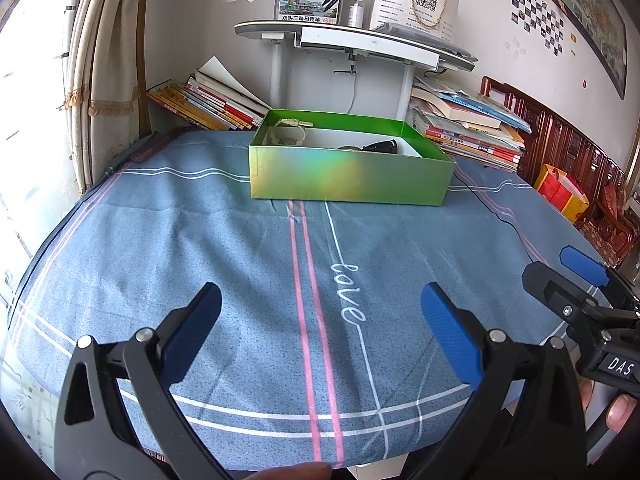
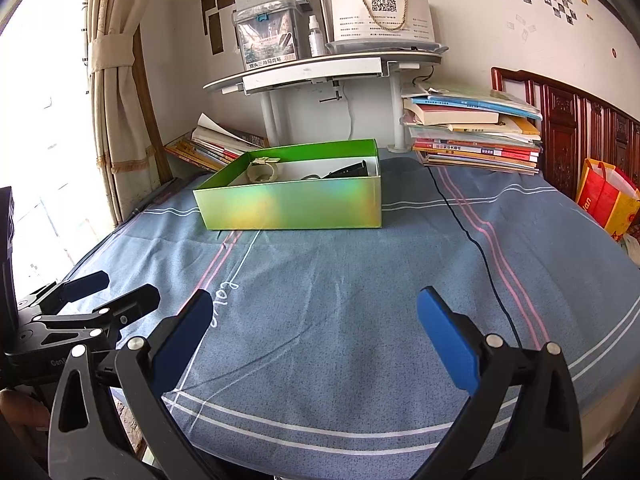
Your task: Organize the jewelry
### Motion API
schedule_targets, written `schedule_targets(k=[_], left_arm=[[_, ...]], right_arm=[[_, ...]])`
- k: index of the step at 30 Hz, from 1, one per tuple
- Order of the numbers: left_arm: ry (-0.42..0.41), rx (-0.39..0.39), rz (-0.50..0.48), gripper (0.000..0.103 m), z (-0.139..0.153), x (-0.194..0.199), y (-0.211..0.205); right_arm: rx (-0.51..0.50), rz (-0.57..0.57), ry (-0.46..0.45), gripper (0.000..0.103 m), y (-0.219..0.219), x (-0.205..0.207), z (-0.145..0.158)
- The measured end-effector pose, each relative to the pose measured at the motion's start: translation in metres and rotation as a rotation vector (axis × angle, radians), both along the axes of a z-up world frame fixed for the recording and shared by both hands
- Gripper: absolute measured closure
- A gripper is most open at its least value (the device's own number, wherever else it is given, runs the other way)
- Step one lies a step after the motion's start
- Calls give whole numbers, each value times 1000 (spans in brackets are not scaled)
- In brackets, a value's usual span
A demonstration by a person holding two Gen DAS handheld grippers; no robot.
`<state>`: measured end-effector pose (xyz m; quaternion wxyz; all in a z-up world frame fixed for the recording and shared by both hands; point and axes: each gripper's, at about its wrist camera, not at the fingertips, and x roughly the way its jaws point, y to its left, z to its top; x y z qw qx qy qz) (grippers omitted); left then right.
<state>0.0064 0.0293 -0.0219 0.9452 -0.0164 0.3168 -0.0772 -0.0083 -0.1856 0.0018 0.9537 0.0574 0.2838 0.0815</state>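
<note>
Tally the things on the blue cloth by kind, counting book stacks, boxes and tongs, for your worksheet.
Book stacks: 2, left stack and right stack
Green box: 1
Tongs: 2, left tongs and right tongs, both open
Total: 5

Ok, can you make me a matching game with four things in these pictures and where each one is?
Things:
1. pale bracelet
2. spray bottle
3. black cable
4. red and yellow bag

Places:
A. lying across the blue cloth, right of the box
B. inside the green box
C. beside the dark wooden furniture, far right
D. standing on the white shelf

Pairs: 1-B, 2-D, 3-A, 4-C
</note>
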Motion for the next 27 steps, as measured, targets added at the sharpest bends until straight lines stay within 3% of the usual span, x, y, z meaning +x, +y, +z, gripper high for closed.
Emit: schedule_targets(k=[27], left_arm=[[6, 9, -7, 4, 0, 1, -3]], right_arm=[[0, -4, 7, 3, -2, 1, -2]])
